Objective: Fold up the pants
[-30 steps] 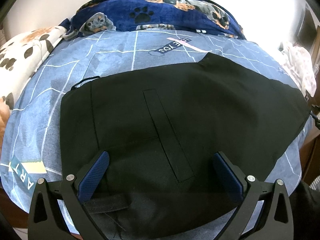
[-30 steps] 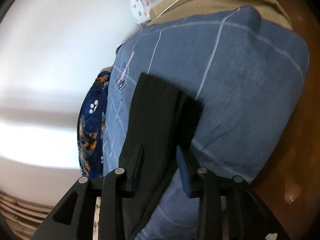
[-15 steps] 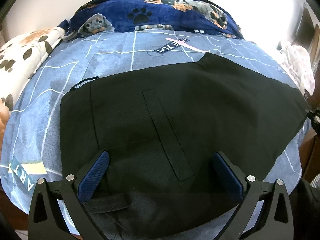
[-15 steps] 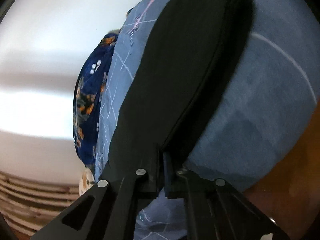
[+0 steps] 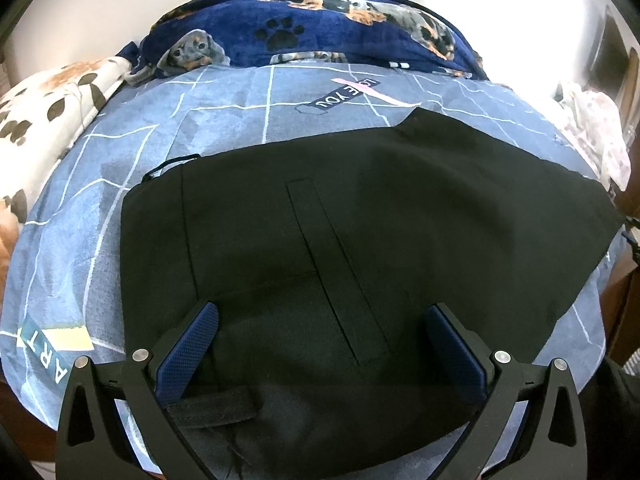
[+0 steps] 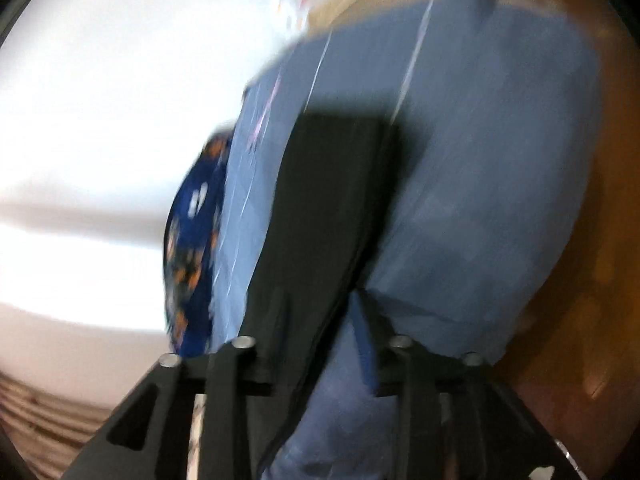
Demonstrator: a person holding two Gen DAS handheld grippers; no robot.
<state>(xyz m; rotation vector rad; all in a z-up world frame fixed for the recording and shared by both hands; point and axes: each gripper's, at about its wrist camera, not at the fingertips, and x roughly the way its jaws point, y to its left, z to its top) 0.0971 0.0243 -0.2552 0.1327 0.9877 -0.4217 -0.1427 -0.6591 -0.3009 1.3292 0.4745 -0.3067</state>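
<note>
Black pants (image 5: 360, 220) lie flat across the blue grid-print bed sheet (image 5: 120, 200), with a long pocket seam down the middle. My left gripper (image 5: 322, 312) hovers over the near edge of the pants, wide open, its blue pads (image 5: 188, 352) clear of the cloth. In the blurred right wrist view the narrow leg end of the pants (image 6: 328, 200) stretches away along the sheet (image 6: 480, 160). My right gripper (image 6: 318, 300) is opening there. The fabric edge runs between its fingers, but the pads do not press on it.
A navy dog-print blanket (image 5: 320, 20) is bunched along the far side by the white wall. A cream paw-print blanket (image 5: 48, 108) lies at the left and a pale patterned cloth (image 5: 592, 128) at the right. Wooden floor (image 6: 580, 320) shows past the bed's edge.
Half a second ago the right gripper was shut on the pants' leg end, close in. It has since opened and drawn back. The left gripper and the waist end have not moved.
</note>
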